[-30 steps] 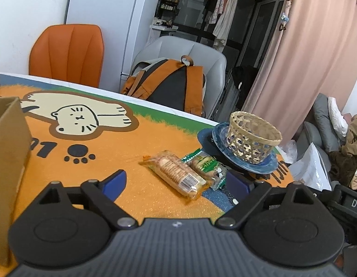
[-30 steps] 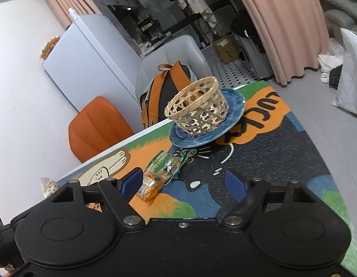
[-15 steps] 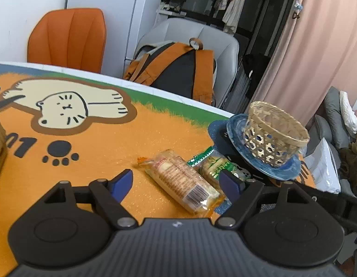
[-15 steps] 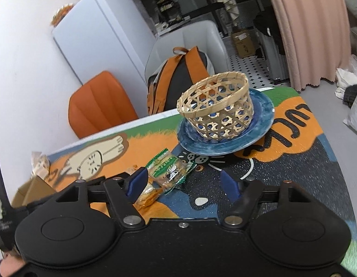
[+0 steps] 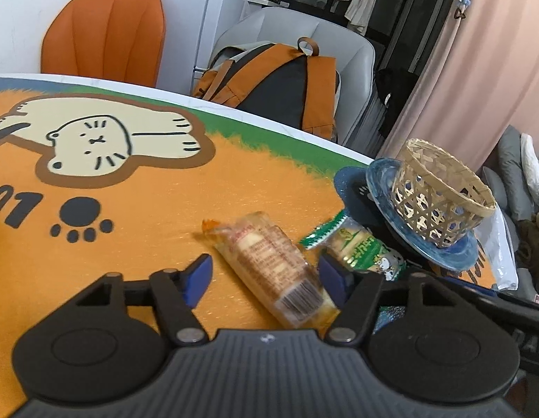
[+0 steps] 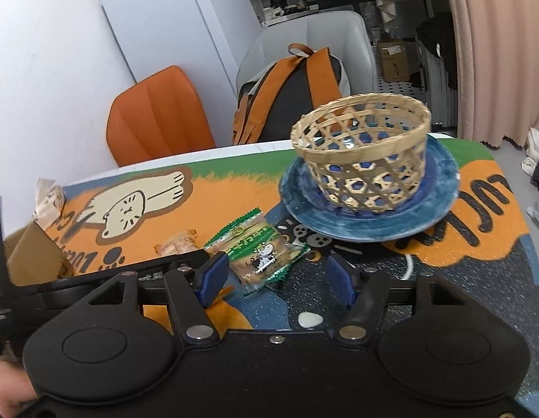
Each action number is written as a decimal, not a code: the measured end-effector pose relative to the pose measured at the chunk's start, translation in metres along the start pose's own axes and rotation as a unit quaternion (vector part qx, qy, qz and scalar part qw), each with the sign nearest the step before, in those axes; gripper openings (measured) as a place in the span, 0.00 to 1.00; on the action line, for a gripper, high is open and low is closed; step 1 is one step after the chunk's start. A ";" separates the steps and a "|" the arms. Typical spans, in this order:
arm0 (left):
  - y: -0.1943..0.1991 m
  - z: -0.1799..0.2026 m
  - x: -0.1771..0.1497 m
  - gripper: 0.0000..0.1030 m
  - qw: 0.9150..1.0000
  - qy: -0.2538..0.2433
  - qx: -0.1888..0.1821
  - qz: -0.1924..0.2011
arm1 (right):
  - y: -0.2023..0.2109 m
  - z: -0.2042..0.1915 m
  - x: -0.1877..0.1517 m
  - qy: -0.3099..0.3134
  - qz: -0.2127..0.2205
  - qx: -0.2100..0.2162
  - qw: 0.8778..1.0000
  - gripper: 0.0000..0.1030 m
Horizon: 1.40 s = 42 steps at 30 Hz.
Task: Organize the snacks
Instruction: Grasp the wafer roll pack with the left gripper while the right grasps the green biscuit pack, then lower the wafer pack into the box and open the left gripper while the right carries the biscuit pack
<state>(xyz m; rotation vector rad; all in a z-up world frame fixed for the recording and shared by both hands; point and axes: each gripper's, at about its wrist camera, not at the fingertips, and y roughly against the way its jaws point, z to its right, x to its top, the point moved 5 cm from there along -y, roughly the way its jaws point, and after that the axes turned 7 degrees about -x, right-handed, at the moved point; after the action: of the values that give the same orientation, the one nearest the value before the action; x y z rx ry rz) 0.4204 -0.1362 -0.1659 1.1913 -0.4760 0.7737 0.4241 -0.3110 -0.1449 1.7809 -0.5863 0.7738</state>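
Observation:
An orange-wrapped cracker pack (image 5: 272, 264) lies on the printed table mat, and my open left gripper (image 5: 266, 280) straddles its near end without touching. A green-wrapped snack (image 5: 360, 247) lies just right of it, beside my right fingertip. A woven bamboo basket (image 5: 440, 198) stands empty on a blue plate (image 5: 457, 254). In the right wrist view my open right gripper (image 6: 276, 275) is over the near edge of the green snack (image 6: 259, 250). The basket (image 6: 363, 160) and plate (image 6: 440, 209) sit just beyond. The orange pack (image 6: 178, 244) is mostly hidden behind the left gripper.
A cardboard box (image 6: 32, 261) stands at the table's left, with a clear-wrapped item (image 6: 48, 200) behind it. An orange chair (image 5: 105, 35) and a grey chair holding an orange backpack (image 5: 279, 83) stand behind the table's far edge.
Both grippers have moved forward and down toward the snacks. The left now straddles the orange pack; the right has come up to the green snack. Both have stayed open.

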 end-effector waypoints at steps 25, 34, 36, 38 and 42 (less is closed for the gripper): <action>0.055 -0.052 -0.015 0.28 1.000 0.008 -0.003 0.009 | -0.055 -0.050 -0.001 0.126 -0.022 -0.030 0.991 0.60; 0.071 -0.055 -0.027 0.26 1.000 0.009 -0.004 0.005 | -0.032 -0.059 -0.019 0.120 -0.032 -0.035 0.992 0.47; 0.076 -0.054 -0.030 0.21 1.000 0.010 -0.006 0.005 | -0.025 -0.061 -0.024 0.114 -0.032 -0.032 0.992 0.47; 0.083 -0.053 -0.031 0.19 1.000 0.008 -0.008 0.008 | -0.019 -0.064 -0.028 0.107 -0.030 -0.029 0.993 0.47; 0.098 -0.051 -0.032 0.19 1.000 0.004 -0.009 0.018 | 0.000 -0.075 -0.034 0.095 -0.020 -0.016 0.995 0.47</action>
<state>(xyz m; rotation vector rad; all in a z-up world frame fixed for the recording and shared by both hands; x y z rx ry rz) 0.3222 -0.0808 -0.1418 1.1652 -0.4988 0.8033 0.3845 -0.2396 -0.1524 1.6622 -0.4323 0.8905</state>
